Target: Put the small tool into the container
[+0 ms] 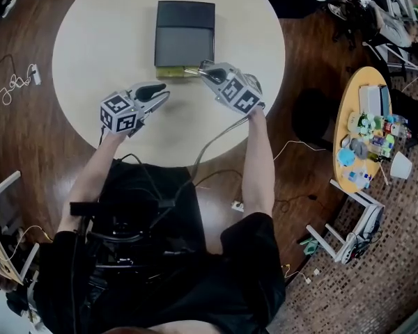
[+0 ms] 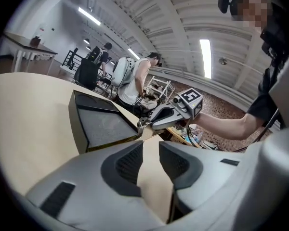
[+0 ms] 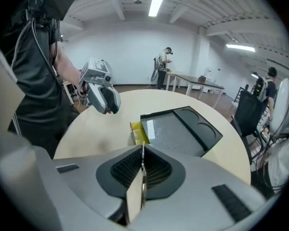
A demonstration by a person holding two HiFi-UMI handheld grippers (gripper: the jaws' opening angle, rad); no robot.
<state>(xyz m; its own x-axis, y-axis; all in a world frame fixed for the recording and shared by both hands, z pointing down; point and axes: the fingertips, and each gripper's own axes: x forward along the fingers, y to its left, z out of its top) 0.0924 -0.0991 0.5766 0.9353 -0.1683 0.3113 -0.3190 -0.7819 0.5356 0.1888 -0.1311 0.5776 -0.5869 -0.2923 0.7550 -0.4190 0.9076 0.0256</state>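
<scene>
Right gripper (image 3: 142, 153): fingers (image 3: 124, 171) clenched on the small tool (image 3: 143, 170), a thin metal piece seen edge-on, pinched between the ribbed pads. No gap shows beside it.

In the head view the small tool (image 1: 193, 70) sticks out ahead of the right gripper (image 1: 202, 67). It sits at the near edge of the container (image 1: 184, 33), over the yellow strip (image 1: 168, 72) along that edge. The tool is not down inside the container. Contact with the rim: cannot tell.

Left gripper (image 2: 150, 150): fingers (image 2: 127, 162) released and standing apart, only bare tabletop (image 2: 29, 109) showing between them. In the head view the left gripper (image 1: 165, 92) is over the tabletop (image 1: 90, 40), nearer the person than the container and apart from it. It points towards the right gripper.

Container: black, rectangular, shallow, lying flat on the round pale tabletop. From the right gripper view the container (image 3: 178, 129) has a flat grey floor with two round recesses at its far end. The yellow strip (image 3: 139, 133) is at the corner nearest the fingers.

Each gripper carries a marker cube (image 1: 120, 113) on its back.

Surroundings: dark wooden floor (image 1: 28, 131) with cables, and a yellow side table (image 1: 348, 110) crowded with small items, well apart at the right.
</scene>
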